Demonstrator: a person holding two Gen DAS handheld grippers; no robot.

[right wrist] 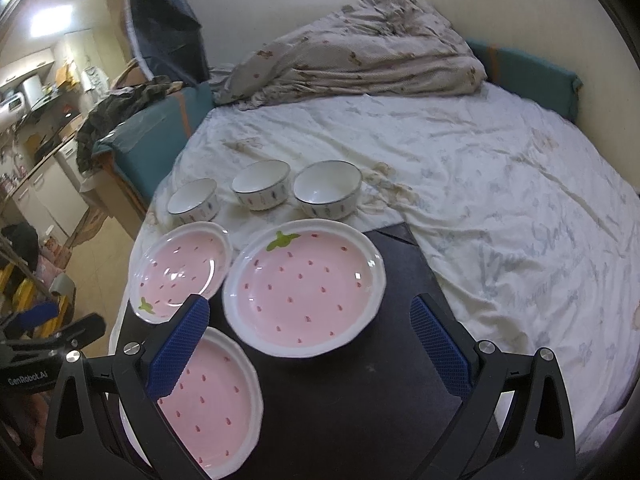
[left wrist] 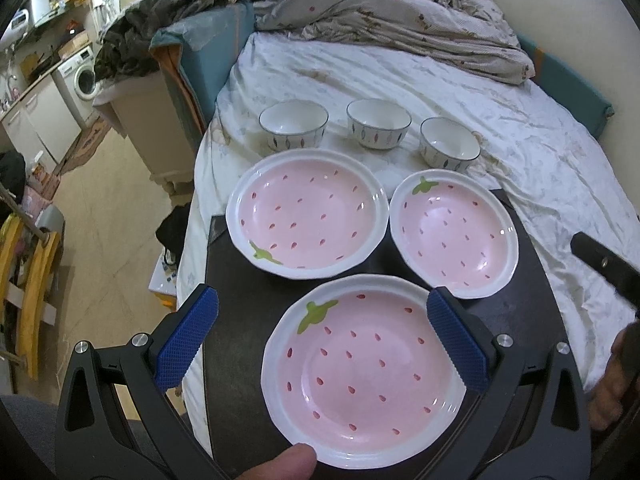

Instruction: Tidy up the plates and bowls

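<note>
R hand-held gripper [right wrist: 310, 344] open above 3 pink plates [right wrist: 304, 286], 3 bowls [right wrist: 261, 189] behind.

- We see three plates on a board [left wrist: 532, 320] on the bed [left wrist: 520, 152]: near plate [left wrist: 364, 392] in front, left plate [left wrist: 306, 212] and right plate [left wrist: 454, 240] behind.
- Three bowls [left wrist: 378, 128] in a row behind them, on the bed.

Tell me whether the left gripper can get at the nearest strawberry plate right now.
Probably yes: the left gripper is open, its fingers straddling the nearest strawberry plate on the dark board, nothing between.
</note>
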